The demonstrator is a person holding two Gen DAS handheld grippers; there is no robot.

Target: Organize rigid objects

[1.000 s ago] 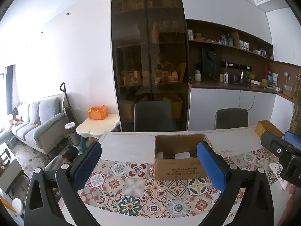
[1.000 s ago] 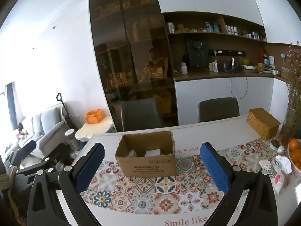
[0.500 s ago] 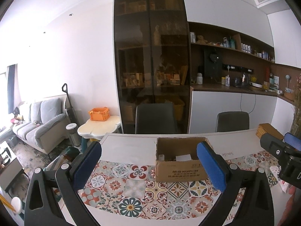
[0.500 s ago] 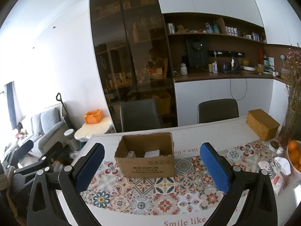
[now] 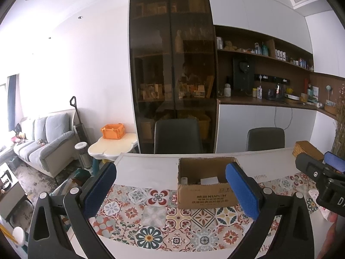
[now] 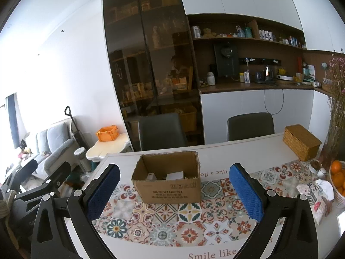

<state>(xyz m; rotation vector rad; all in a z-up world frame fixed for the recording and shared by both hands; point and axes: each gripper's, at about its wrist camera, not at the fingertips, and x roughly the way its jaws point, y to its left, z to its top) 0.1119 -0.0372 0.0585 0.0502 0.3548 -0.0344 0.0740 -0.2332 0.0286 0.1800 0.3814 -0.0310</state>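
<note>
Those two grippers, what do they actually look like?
Both are alike: the left gripper and right gripper have black plastic frames with triangular cut-outs and silver rivets, and each finger carries a textured blue pad. No cables or sleeves show.

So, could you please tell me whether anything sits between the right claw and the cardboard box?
Nothing visible does: only bare patterned table mat lies between the open right claw and the cardboard box.

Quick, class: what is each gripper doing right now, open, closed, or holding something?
Left gripper: open, holding nothing, above the patterned mat short of the cardboard box.
Right gripper: open, holding nothing, also short of the box.
</note>
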